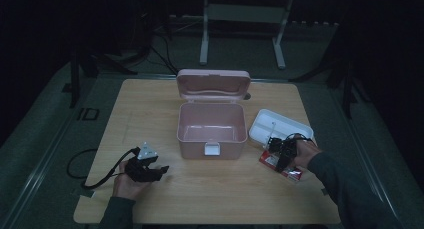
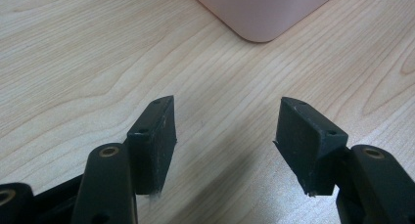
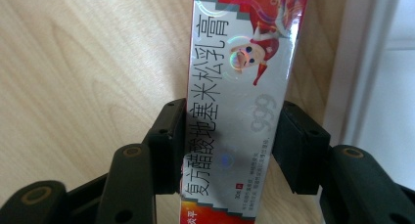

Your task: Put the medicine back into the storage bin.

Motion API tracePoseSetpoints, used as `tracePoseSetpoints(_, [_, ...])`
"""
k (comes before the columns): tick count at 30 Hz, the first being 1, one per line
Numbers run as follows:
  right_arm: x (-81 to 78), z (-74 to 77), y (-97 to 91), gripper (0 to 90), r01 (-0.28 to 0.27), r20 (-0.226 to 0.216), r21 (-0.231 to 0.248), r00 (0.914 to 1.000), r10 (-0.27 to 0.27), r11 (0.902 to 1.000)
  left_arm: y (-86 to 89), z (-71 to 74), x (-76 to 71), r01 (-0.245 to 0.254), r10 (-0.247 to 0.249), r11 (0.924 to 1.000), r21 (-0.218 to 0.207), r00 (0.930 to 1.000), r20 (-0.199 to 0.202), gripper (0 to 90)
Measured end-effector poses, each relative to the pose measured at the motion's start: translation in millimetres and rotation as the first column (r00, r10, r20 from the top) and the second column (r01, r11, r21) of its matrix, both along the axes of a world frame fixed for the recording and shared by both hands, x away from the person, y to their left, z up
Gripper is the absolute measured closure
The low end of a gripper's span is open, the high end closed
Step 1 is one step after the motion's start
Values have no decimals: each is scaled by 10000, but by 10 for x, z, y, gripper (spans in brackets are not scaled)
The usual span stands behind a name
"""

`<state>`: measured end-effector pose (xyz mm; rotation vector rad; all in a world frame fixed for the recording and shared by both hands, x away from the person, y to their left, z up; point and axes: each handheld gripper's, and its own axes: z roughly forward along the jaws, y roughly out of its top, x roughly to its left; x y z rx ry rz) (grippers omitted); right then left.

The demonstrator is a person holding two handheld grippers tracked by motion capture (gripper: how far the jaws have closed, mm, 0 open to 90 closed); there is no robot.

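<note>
In the right gripper view, the right gripper [image 3: 227, 145] has its jaws on either side of the red-and-silver carton [image 3: 240, 101], flat on the wooden table [image 3: 88, 77] beside the white tray [image 3: 386, 87]; its pads meet its long edges. Its label reads "999" (plus Chinese characters). The high view adds the open pink box [image 1: 212, 126]. The left gripper [image 2: 225, 141] stands apart, empty.

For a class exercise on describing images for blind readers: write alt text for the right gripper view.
A red and silver carton printed with Chinese characters lies lengthwise between the two black jaws of the right claw, which flank its sides, on a pale wooden table. The edge of a white tray runs along the right side of the picture.
</note>
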<state>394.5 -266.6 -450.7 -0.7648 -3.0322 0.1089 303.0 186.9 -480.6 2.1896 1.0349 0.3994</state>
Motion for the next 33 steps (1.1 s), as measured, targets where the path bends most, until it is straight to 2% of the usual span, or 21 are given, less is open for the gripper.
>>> tracePoseSetpoints(7, [-28,140,-11,500,-386,92,234,9992,383,9990,4,1,-1,-8,8,10000,-9,10000,7,399])
tracePoseSetpoints(13, [-44,388,-18,503,-740,225,576,9971,728,9956,7,3,-2,-24,24,10000,-25,10000,19,399])
tracePoseSetpoints(21, [-34,746,40,506,-1382,545,598,9894,1350,9886,9,4,-1,-25,26,10000,-41,10000,30,399])
tracePoseSetpoints(27, [-29,1042,129,507,-2118,709,504,9755,2080,9760,9,4,3,4,-4,10000,-33,10000,16,399])
tracePoseSetpoints(28, [-29,1042,129,507,-2118,709,504,9755,2080,9760,9,4,3,4,-4,10000,-33,10000,16,399])
tracePoseSetpoints(30, [-8,1178,200,508,-2470,741,406,9670,2436,9682,6,2,4,-9,9,10000,-41,10000,19,399])
tracePoseSetpoints(33, [20,1280,296,509,-2845,718,240,9567,2822,9584,6,2,4,-10,10,10000,-59,10000,20,399])
